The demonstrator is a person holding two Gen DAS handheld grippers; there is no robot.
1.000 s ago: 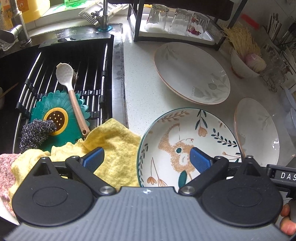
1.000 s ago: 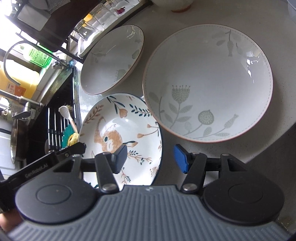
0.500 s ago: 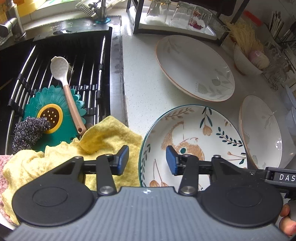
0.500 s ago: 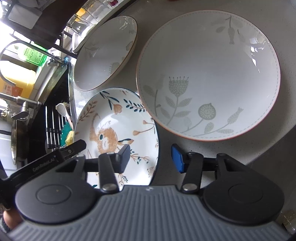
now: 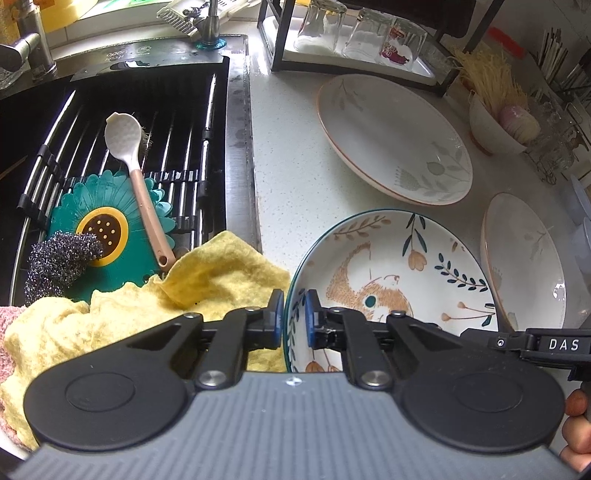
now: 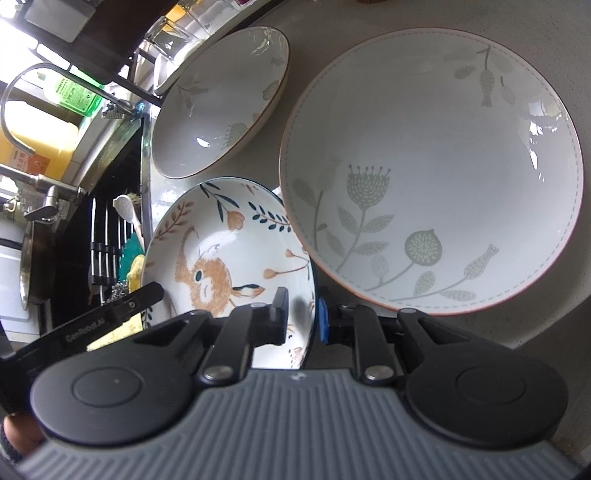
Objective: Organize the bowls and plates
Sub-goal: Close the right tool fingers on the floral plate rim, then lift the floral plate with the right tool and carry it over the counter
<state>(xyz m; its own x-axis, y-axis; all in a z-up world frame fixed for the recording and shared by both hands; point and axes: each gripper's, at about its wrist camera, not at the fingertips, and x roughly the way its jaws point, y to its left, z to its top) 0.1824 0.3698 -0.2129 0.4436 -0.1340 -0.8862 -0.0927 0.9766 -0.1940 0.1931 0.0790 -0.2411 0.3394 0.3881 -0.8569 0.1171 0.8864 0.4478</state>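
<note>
Here, left gripper (image 5: 294, 317) and right gripper (image 6: 301, 314), fingers clenched on squirrel plate (image 5: 399, 273) rim

Sink side and counter back

A yellow cloth (image 5: 207, 284) is draped beside a scourer (image 5: 55, 258); three glasses (image 5: 354, 33) are upturned on a rack.

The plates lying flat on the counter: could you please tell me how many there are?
3. The squirrel-patterned white plate is nearest, its rim between both grippers' fingers; one pale floral orange-rimmed plate lies behind it, another to its right. More may be hidden.
</note>
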